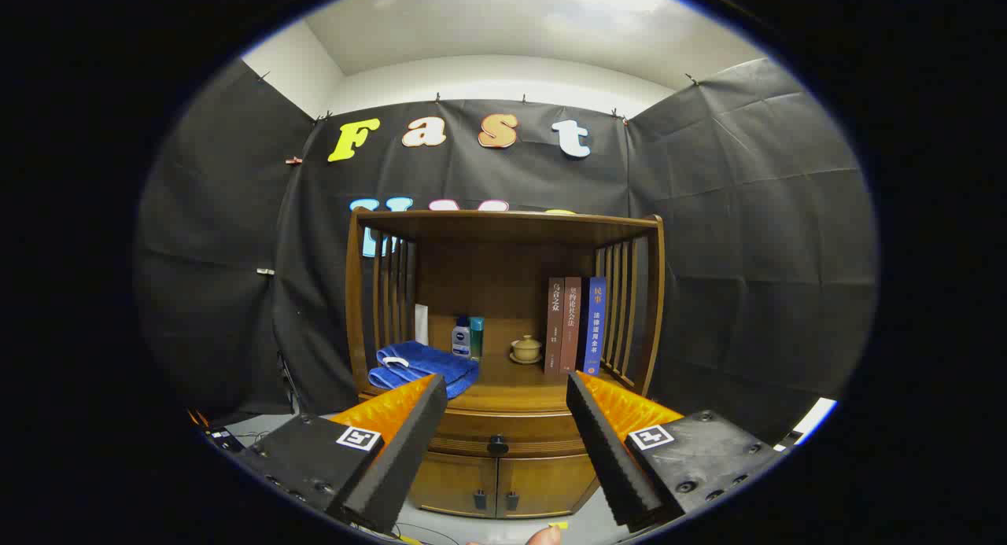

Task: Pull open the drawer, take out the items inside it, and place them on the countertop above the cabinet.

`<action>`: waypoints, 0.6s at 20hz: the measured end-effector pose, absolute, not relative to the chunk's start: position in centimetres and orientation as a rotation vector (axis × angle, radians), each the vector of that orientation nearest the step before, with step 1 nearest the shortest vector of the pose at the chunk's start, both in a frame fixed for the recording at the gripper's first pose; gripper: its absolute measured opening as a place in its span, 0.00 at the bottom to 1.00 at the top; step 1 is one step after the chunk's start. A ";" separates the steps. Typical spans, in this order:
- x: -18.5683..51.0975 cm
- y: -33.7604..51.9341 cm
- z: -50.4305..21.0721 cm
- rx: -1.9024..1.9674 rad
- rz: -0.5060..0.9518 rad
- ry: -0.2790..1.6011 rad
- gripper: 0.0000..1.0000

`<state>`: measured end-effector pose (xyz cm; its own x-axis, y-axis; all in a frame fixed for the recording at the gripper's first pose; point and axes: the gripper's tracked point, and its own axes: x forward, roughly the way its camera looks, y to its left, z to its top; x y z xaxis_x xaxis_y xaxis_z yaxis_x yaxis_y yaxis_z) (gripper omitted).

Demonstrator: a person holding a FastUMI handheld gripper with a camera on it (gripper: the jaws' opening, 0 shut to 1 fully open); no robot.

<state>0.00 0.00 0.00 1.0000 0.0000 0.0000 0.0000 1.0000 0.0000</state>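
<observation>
Wooden cabinet [503, 451] stands straight ahead, and the tongs [507, 394] are spread wide and released, gripping nothing, their fingers [409, 439] framing its front from well short of it. Between the fingers sits the drawer [503, 433], shut, its dark knob [497, 445] at the middle of the front face. The drawer's long axis runs side to side, parallel to the worktop's front edge, and its face points back toward the tongs, so it should pull straight out that way. By my reading the first step is in hand: the approach. The next move calls for closing in on the knob, centring it between the fingers, then clamping. Beyond, on the worktop [519, 380], a blue towel [425, 366] lies at the left front corner, bottles [462, 336] behind it, a small lidded cup [525, 348] mid-way, books [574, 325] upright by the right edge.
</observation>
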 end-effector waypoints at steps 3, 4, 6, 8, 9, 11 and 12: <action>-0.1 -0.1 0.2 -0.003 0.001 0.001 0.99; -0.2 -0.1 0.2 -0.005 0.001 0.000 0.99; -0.3 0.0 0.3 -0.007 -0.001 -0.004 0.99; -0.3 0.0 0.4 -0.008 0.000 -0.005 0.99; -0.3 0.1 0.4 -0.007 0.001 -0.004 0.99; -0.3 0.1 0.5 -0.009 0.002 -0.004 0.99; -0.3 0.1 0.4 -0.011 0.003 -0.005 0.98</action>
